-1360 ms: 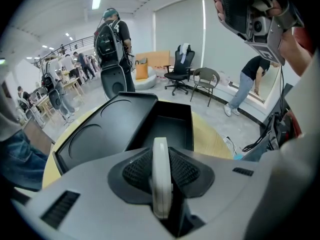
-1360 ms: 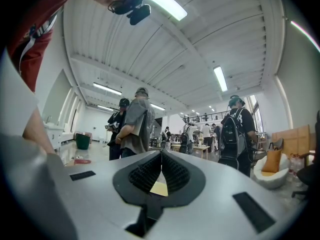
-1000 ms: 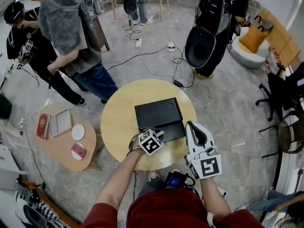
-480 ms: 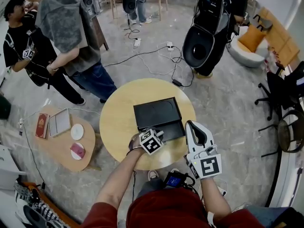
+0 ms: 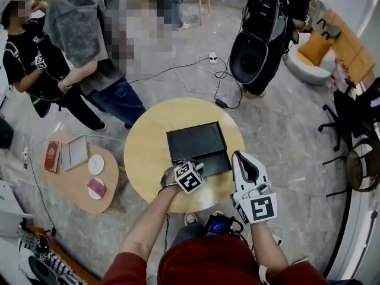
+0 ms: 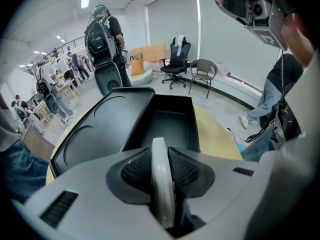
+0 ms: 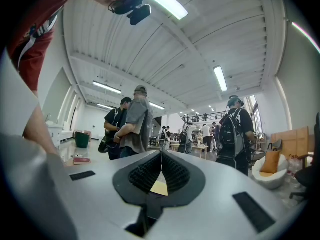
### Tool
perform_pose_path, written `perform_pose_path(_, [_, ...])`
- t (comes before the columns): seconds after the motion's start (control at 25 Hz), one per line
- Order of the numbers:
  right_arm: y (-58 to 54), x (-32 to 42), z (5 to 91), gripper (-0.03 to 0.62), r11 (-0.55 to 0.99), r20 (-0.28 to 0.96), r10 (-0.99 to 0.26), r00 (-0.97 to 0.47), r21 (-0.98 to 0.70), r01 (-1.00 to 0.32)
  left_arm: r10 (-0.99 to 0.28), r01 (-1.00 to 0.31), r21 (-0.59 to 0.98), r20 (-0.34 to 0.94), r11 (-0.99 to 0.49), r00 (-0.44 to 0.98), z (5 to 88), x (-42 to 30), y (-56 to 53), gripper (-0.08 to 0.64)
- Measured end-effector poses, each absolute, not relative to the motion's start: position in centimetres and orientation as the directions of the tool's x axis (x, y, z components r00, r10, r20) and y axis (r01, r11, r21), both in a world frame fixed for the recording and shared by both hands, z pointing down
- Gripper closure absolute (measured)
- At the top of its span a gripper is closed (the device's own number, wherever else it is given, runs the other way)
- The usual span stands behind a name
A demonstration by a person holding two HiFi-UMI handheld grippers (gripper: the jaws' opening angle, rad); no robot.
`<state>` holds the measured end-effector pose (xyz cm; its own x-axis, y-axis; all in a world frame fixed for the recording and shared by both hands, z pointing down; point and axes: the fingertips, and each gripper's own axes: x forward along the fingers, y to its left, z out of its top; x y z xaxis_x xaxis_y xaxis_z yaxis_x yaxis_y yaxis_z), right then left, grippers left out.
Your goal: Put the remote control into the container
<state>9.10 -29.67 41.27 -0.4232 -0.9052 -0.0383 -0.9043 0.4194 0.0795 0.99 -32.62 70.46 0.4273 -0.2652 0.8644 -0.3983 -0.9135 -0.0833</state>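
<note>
The black container (image 5: 196, 141) lies open on the round wooden table (image 5: 145, 153), its lid folded out flat beside the tray. In the left gripper view the empty tray (image 6: 171, 126) sits straight ahead, just past the jaws. My left gripper (image 5: 197, 168) hovers at the container's near edge, shut on a white remote control (image 6: 160, 184) held edge-on between the black ribbed pads (image 6: 136, 171). My right gripper (image 5: 248, 166) is off the table's right front edge, shut and empty. Its view (image 7: 161, 156) looks out across the room.
A low side table (image 5: 77, 189) with a book, a tablet and small plates stands at the left. People stand behind the round table, cables (image 5: 196, 70) trail over the floor, and office chairs (image 5: 350, 123) are at the right.
Both grippers and the container stay where they were. Only the bystanders at the back left have shifted a little.
</note>
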Motion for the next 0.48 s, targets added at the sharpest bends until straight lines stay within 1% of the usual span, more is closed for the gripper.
perform_pose_path(0.16, [-29.48,9.16,41.20,0.569,0.418,-0.038,-0.906,-0.422,0.080,-0.905,-0.255,-0.395,-0.078,0.871,-0.915,0.420,70.46,1.05,-32.36,0.451])
perform_pose_path(0.48, [-29.55,9.33,41.14,0.569,0.418,-0.037,-0.906,-0.422,0.076,-0.905,-0.270,-0.402,-0.092,0.869,-0.911,0.414,70.15,0.87,-32.76,0.417])
